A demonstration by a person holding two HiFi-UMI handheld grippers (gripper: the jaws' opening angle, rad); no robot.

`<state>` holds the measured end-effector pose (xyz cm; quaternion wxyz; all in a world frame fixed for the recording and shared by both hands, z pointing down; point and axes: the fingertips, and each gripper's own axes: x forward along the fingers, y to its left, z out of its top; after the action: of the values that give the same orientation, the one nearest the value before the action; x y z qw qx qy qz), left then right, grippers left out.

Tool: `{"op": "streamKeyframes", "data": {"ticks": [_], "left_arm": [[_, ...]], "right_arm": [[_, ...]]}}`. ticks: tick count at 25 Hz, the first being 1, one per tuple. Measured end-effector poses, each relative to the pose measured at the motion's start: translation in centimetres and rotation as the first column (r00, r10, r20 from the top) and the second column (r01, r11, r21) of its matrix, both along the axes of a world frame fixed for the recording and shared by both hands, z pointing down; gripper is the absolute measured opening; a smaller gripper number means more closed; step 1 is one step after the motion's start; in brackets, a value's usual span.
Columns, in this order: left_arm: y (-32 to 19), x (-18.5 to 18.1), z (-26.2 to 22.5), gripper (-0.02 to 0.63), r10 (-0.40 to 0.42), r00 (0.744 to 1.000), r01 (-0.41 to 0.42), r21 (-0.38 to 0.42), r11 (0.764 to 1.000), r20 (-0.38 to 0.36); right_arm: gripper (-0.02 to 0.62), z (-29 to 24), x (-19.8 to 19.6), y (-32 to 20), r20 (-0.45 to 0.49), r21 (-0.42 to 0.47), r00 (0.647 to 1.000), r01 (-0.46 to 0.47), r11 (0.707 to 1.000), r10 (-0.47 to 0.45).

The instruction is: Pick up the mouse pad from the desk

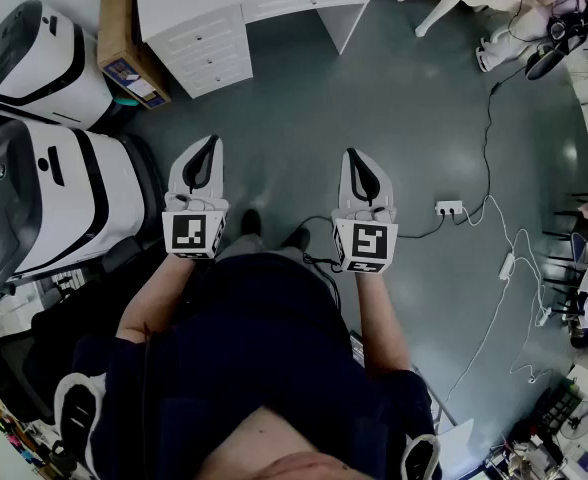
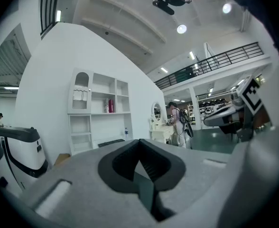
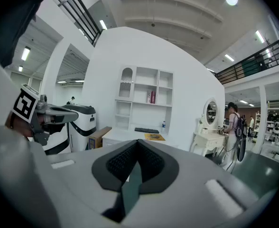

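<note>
Left gripper (image 1: 210, 144) and right gripper (image 1: 353, 154) are held side by side above the grey floor (image 1: 394, 88), each with its jaws closed together on nothing. Well ahead, a yellowish mouse pad (image 3: 153, 137) lies flat on the white desk (image 3: 123, 137), just beside a dark keyboard (image 3: 146, 130).

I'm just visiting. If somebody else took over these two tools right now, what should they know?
Left gripper: shut, empty.
Right gripper: shut, empty.
Both are held over the floor, short of the white desk.
The yellowish mouse pad lies flat on that desk, near a dark keyboard.
Done: nothing yet.
Left: step closer, open a gripper, lift the pad.
</note>
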<state>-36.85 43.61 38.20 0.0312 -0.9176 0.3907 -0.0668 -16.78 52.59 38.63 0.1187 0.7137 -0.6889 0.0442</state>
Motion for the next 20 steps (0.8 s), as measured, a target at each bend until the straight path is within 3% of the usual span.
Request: {"op": "streamKeyframes", "data": {"ticks": [20], "left_arm": [[-0.62,0.32,0.39,0.000,0.034,0.999,-0.034,-0.014,0.999,0.002]], "right_arm": [[-0.002,0.75,0.02,-0.83,-0.015,-0.011,1.000,-0.008,1.000,0.008]]}}
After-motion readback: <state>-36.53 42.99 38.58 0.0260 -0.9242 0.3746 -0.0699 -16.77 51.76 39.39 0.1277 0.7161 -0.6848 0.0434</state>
